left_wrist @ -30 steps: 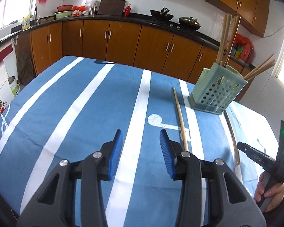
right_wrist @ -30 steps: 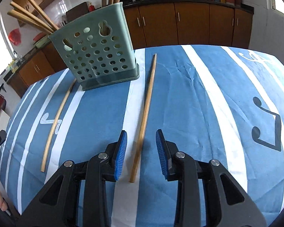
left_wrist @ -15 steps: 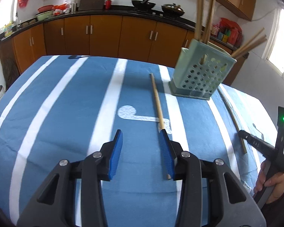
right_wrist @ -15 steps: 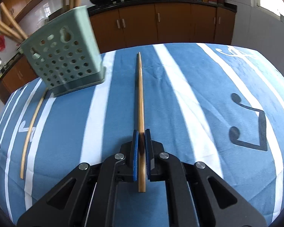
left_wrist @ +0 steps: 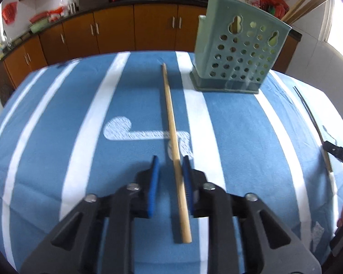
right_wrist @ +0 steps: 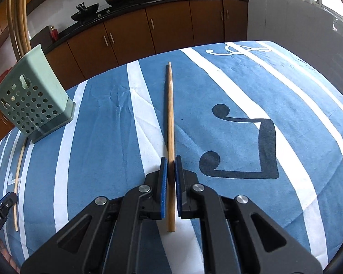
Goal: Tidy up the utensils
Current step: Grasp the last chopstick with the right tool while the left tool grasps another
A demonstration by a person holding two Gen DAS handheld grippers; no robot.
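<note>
Right wrist view: the right gripper (right_wrist: 170,177) pinches a chopstick (right_wrist: 170,114) near its thick end. The left gripper (left_wrist: 170,179) straddles another chopstick (left_wrist: 171,123) on the tablecloth (left_wrist: 57,125), jaws partly apart. Light, stiff, likely slippery; the holder (left_wrist: 239,52) waits nearby.

My black left gripper (left_wrist: 170,178) with blue pads (left_wrist: 153,182), pale tan chopstick (left_wrist: 173,146), blue tablecloth (left_wrist: 57,137) with white stripes and music notes, sage-green holder (left_wrist: 237,52) dotted with round holes, orange-brown cabinets (left_wrist: 116,29) behind the holder
</note>
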